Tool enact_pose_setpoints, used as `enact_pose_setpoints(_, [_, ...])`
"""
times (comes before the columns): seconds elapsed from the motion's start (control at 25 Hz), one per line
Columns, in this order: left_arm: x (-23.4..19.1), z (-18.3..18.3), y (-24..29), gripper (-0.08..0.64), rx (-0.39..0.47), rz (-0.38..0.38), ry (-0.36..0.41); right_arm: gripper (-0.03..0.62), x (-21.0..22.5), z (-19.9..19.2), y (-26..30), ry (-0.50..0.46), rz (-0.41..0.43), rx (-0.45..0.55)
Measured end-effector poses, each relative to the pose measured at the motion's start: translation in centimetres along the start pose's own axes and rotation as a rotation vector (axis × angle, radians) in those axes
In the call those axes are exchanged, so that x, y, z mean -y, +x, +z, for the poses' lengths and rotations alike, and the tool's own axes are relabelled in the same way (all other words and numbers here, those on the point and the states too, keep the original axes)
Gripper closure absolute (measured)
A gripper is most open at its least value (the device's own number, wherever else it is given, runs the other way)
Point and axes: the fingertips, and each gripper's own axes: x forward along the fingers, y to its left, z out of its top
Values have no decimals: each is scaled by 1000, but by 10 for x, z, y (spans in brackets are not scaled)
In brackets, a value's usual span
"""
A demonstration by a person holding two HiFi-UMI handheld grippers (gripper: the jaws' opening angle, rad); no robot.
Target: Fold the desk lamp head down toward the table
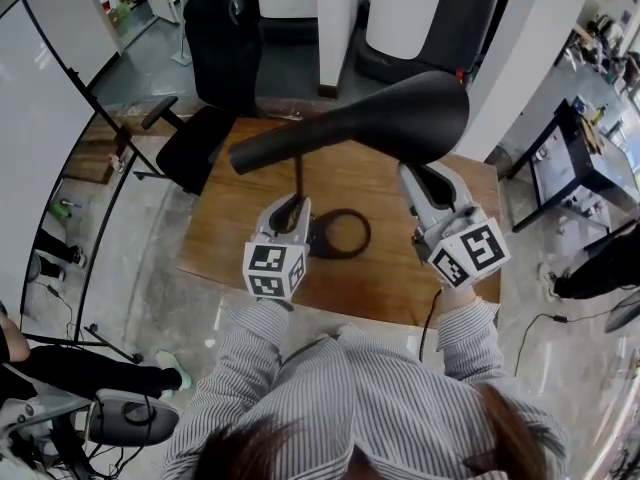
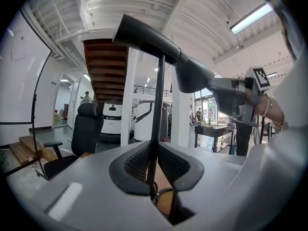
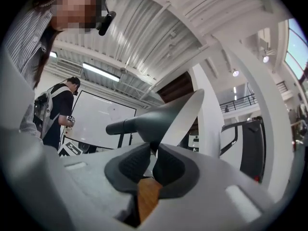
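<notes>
One desk lamp stands mid-frame on the wooden table. Two grippers hold it: the left gripper, jaws nearly together, pinches its thin stem at lower centre. The right gripper clamps the head by its edge at centre right.

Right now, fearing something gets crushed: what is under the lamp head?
Under the lamp head show its thin stem, the ring base and wooden table. The table directly beneath the head is covered from above.

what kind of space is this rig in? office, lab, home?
Probably an open-plan office or lab hall: a black office chair and a framed whiteboard stand by the wooden table, with big white machines behind.
</notes>
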Motion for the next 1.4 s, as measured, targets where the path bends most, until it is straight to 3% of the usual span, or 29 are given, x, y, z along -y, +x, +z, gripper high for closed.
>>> enact_pose_setpoints(0.32, [7, 2, 1, 514, 2, 10, -17, 568, -35, -73, -2, 168, 44, -102])
enact_pose_setpoints(0.88, [15, 4, -2, 514, 12, 35, -29, 578, -84, -115, 12, 423, 115, -126])
enact_pose_setpoints(1.12, [20, 3, -3, 514, 12, 39, -29, 586, -106, -125, 18, 479, 157, -146])
enact_pose_setpoints(1.4, [21, 4, -3, 514, 5, 32, -20, 592, -108, -126, 20, 462, 167, -150])
